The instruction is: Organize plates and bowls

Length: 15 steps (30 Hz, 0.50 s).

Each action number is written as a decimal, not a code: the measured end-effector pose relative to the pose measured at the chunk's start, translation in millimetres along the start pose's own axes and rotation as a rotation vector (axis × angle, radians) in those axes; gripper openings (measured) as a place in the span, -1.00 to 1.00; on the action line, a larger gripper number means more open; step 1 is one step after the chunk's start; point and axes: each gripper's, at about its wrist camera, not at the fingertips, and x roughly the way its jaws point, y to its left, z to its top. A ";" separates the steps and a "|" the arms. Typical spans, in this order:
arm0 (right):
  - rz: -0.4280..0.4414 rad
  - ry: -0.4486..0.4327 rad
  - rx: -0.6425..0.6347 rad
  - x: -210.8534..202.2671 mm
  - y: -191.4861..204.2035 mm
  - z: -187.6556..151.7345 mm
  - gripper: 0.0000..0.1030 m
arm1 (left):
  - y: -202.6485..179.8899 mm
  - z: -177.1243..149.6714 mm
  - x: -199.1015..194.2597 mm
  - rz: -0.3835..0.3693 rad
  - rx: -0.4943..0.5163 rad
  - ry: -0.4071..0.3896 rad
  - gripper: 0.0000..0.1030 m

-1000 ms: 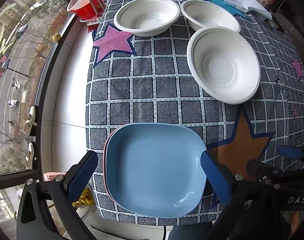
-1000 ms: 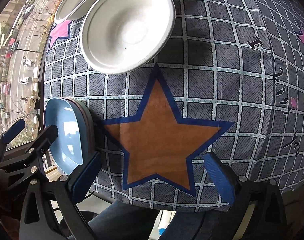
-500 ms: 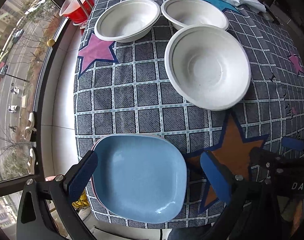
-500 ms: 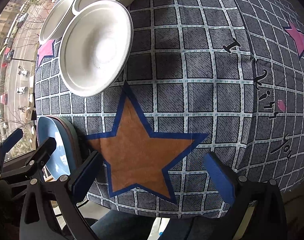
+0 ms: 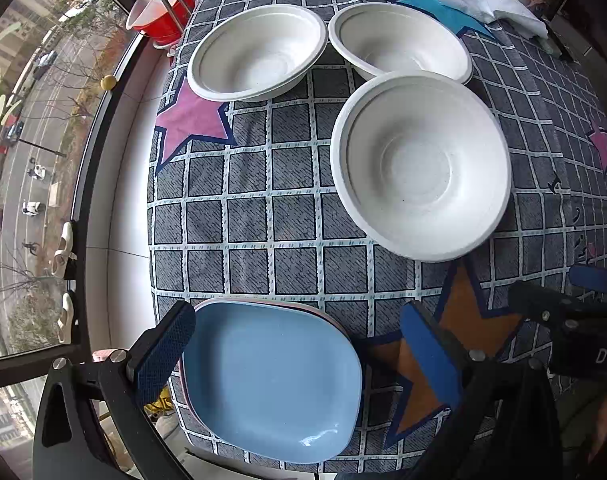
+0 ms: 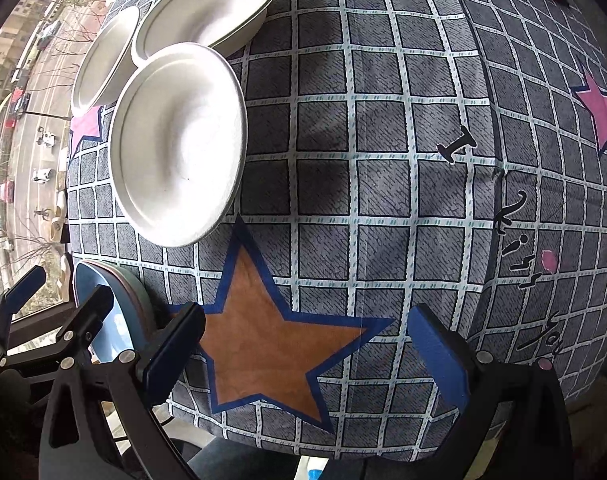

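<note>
Three white bowls (image 5: 421, 166) beyond the blue plate (image 5: 273, 386); both tongs, left (image 5: 299, 356) and right (image 6: 305, 354), gape empty; we should pinch one bowl's near rim squarely.

Bare checked tablecloth (image 6: 383, 184) right of three white paper bowls (image 5: 421, 166); stacked blue square plate (image 5: 271, 384) occupies near-left edge.
</note>
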 end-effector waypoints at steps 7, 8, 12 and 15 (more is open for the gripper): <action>-0.002 -0.017 -0.019 -10.6 -8.1 28.0 0.97 | 0.1 15.0 2.5 0.025 -0.026 0.002 0.99; -0.001 -0.018 -0.021 -11.8 -9.3 31.3 0.97 | -0.2 16.4 2.7 0.027 -0.028 0.002 0.99; 0.002 -0.021 -0.031 -18.2 -9.4 32.5 0.97 | -0.9 20.3 3.9 0.030 -0.032 0.004 0.99; 0.005 -0.019 -0.034 -20.3 -13.1 39.2 0.97 | -3.3 21.7 6.1 0.033 -0.032 0.011 0.99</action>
